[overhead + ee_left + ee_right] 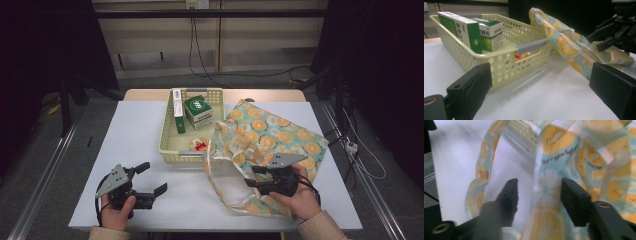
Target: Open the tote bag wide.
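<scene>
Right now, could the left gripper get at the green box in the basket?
Probably yes: the left gripper is open, bare table lies before it, and the green box stands uncovered in the open-topped basket; it must clear the rim.

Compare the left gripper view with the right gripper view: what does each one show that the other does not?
The left gripper view alone shows the basket's contents: a long green box, a second green box, a small red item behind the wall, and the grey handle. It also shows the right tool farther off.

The right gripper view alone shows, close up, the fabric bag's edge lying between that tool's open jaws, and one looped strap on the table.

Both show the lemon-print bag, the pale yellow basket and the white table.
</scene>
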Demonstrator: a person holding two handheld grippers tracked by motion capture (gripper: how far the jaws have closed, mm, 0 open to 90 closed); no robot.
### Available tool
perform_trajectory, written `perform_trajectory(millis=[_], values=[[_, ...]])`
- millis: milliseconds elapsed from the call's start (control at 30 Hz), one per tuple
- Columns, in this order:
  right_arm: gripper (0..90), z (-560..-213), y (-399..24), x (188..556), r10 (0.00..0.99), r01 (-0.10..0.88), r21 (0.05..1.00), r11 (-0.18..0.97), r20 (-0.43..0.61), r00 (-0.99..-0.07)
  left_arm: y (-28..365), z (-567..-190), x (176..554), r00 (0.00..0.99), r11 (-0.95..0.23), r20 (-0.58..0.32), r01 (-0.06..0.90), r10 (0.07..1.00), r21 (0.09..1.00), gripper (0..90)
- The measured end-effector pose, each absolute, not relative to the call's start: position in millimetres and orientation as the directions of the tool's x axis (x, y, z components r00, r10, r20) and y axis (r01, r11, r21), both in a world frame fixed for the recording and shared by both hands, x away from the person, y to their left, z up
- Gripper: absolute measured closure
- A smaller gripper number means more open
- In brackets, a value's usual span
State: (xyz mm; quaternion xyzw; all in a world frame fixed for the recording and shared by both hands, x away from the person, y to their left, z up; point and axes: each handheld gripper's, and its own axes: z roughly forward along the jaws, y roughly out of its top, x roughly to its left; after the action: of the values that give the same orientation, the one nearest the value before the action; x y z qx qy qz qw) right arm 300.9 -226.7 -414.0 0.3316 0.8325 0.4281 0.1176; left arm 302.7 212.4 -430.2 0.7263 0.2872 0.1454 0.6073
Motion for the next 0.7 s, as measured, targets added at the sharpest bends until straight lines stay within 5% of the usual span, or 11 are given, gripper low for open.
perform_trajectory(millis=[300,533,700], values=[[55.8,-450.2,-216.3,312.6,0.626,0.477,0.717,0.508,0.073,-0.776,214.1,-431.2,303.1,0.79,-0.093,-0.146,0.248,0.596,0.964,4.6],[88.8,-452.2,-212.1,314.2,0.603,0.473,0.716,0.514,0.09,-0.792,214.7,-430.9,303.1,0.789,-0.094,-0.142,0.245,0.597,0.965,4.6],[90.0,-441.5,-216.8,313.8,0.597,0.475,0.727,0.496,0.111,-0.794,214.7,-430.6,302.9,0.79,-0.095,-0.141,0.243,0.597,0.965,4.6]])
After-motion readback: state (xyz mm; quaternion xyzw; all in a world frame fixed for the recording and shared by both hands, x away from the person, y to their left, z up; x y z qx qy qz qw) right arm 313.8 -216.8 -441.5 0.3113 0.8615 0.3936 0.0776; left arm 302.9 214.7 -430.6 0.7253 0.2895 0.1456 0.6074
